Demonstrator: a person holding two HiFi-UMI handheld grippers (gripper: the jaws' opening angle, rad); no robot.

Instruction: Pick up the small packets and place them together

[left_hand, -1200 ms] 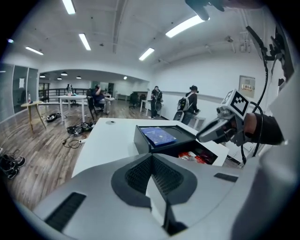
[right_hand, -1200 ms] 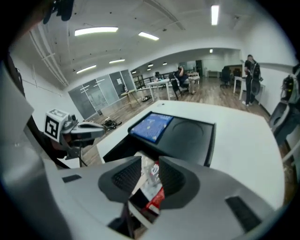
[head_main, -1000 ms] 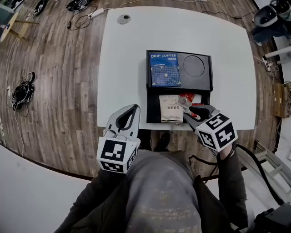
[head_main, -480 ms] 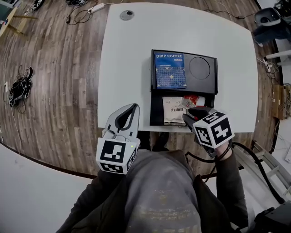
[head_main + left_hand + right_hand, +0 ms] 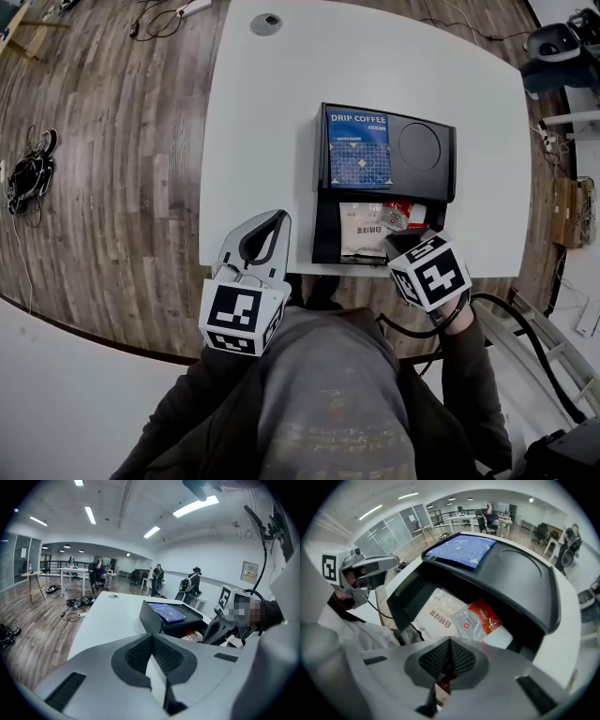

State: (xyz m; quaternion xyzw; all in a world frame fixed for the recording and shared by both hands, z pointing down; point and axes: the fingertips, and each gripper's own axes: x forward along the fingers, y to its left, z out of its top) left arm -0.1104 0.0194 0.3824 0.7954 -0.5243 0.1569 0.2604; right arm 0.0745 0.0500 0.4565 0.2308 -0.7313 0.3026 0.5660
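A black tray (image 5: 323, 220) sits at the table's near edge. In its front section lie a white packet (image 5: 361, 230) (image 5: 440, 613) and a small clear-and-red packet (image 5: 400, 216) (image 5: 480, 618). My right gripper (image 5: 405, 246) (image 5: 449, 660) points steeply down over the tray's front right. Its jaws have just closed on a small red packet (image 5: 443, 684), which is mostly hidden between the pads. My left gripper (image 5: 274, 217) (image 5: 151, 641) hovers off the table's front edge, left of the tray, jaws together and empty.
A blue drip coffee box (image 5: 358, 150) (image 5: 461, 550) rests on the tray's rear lid beside a round recess (image 5: 419, 147). The white table (image 5: 262, 122) stretches left and back. Wood floor with cables lies to the left, and people stand far off in the room.
My right gripper tipped down into the tray's front section and its open jaws closed. Its fingers are now hidden under the marker cube. The left gripper barely moved.
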